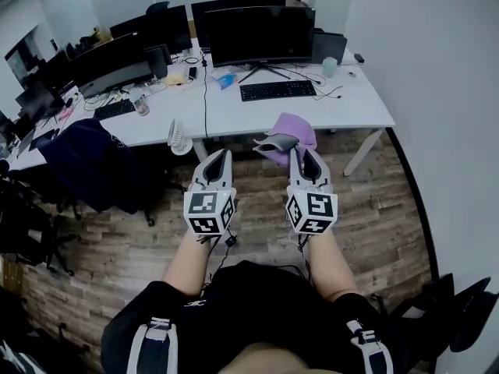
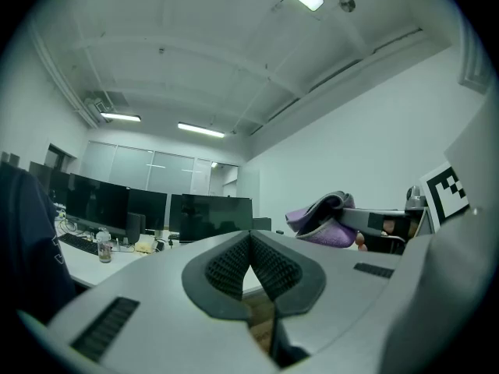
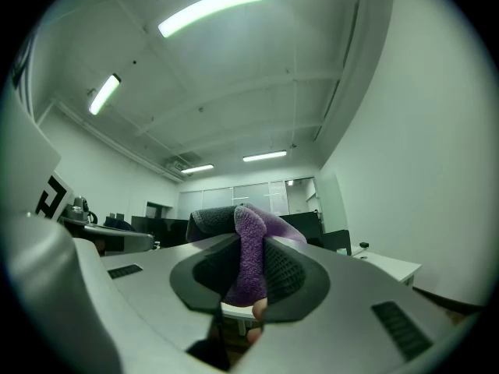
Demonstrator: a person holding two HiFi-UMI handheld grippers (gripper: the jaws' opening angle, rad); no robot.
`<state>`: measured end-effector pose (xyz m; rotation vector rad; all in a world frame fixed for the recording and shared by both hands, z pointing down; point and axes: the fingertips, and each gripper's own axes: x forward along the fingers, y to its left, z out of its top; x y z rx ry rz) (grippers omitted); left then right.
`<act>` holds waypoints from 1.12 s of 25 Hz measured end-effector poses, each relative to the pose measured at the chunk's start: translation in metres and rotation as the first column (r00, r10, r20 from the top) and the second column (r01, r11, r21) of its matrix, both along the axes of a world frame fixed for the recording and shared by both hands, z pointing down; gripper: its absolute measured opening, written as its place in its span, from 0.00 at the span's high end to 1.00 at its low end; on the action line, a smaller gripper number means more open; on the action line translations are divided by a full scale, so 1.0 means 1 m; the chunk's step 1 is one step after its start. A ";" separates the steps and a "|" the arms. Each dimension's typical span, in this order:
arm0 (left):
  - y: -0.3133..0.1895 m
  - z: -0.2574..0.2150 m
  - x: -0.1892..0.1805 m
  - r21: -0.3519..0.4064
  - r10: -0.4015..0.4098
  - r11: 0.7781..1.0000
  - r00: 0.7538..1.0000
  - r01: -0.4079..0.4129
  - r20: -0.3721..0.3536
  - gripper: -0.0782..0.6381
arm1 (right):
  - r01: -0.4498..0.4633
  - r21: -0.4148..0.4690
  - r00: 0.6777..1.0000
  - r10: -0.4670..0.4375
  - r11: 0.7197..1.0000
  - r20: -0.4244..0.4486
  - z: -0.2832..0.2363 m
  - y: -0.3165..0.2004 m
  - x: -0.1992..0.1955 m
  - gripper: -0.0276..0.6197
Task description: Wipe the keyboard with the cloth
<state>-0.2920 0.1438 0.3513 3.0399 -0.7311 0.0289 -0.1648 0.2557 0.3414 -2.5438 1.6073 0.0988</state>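
Cloth (image 1: 296,129), purple and fleecy, between ribbed right tongs (image 3: 249,244)

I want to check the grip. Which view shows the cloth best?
The right gripper view: the cloth sits pinched in the jaws of the right gripper. The head view shows it bunched beyond them; the left gripper view shows it side-on.

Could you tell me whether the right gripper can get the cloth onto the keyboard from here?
Probably yes: the right gripper, shut on the cloth, hangs short of the desk, and nothing stands between it and the keyboard.
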 end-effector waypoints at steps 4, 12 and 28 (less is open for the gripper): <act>0.002 0.002 0.019 -0.019 -0.009 1.000 1.000 0.009 -0.007 0.88 | 0.011 -0.003 1.000 -0.012 1.000 -0.007 0.001 0.002 0.020 0.82; -0.012 0.010 0.035 -0.046 -0.054 0.998 0.999 0.054 -0.004 0.88 | 0.024 -0.020 1.000 -0.024 1.000 -0.001 0.007 -0.009 0.042 0.82; -0.102 0.030 0.122 -0.046 -0.044 0.998 0.999 0.043 -0.020 0.88 | 0.020 -0.044 0.999 -0.022 0.999 -0.039 0.018 -0.102 0.117 0.82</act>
